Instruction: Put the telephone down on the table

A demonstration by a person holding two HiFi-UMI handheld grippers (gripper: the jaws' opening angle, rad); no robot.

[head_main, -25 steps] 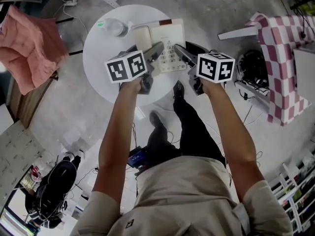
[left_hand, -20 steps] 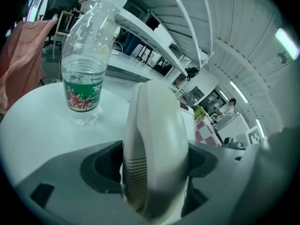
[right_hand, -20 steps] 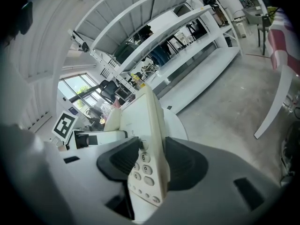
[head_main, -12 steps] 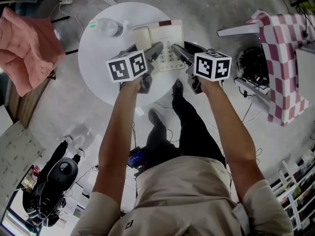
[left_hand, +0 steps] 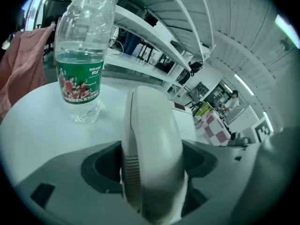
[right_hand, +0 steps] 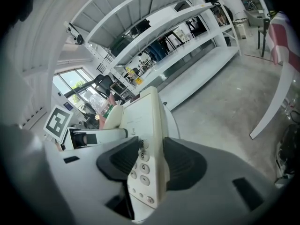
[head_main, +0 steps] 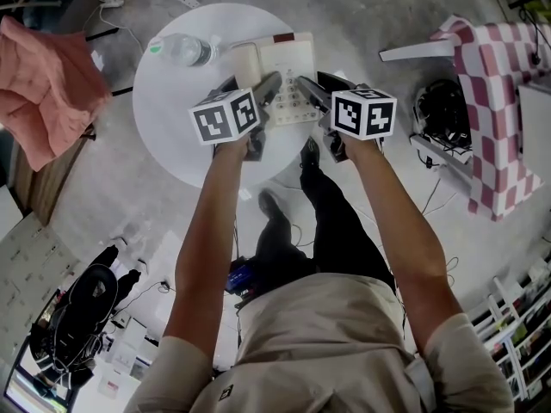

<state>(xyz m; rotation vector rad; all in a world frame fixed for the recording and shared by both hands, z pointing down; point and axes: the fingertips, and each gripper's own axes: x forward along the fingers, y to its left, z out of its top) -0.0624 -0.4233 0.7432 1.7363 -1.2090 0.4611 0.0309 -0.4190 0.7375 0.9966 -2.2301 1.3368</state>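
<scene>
A cream telephone (head_main: 288, 63) with a keypad hangs over the right part of the round white table (head_main: 168, 110), held from both sides. My left gripper (head_main: 272, 89) is shut on its handset (left_hand: 151, 144), which fills the gap between the dark pads. At the keypad side, my right gripper (head_main: 304, 89) is shut on the edge of the telephone base (right_hand: 149, 153), buttons facing left. I cannot tell whether the telephone touches the tabletop (left_hand: 33, 125).
A clear water bottle (head_main: 179, 50) with a green label (left_hand: 78, 86) stands at the table's far left, close to the handset. A pink cloth (head_main: 43, 84) lies at the left. A checked cloth (head_main: 495, 84) and cables are on the floor at the right.
Both grippers stay shut on the telephone. The right gripper has drawn slightly left, and the whole view has shifted a little; the telephone sits much the same over the table.
</scene>
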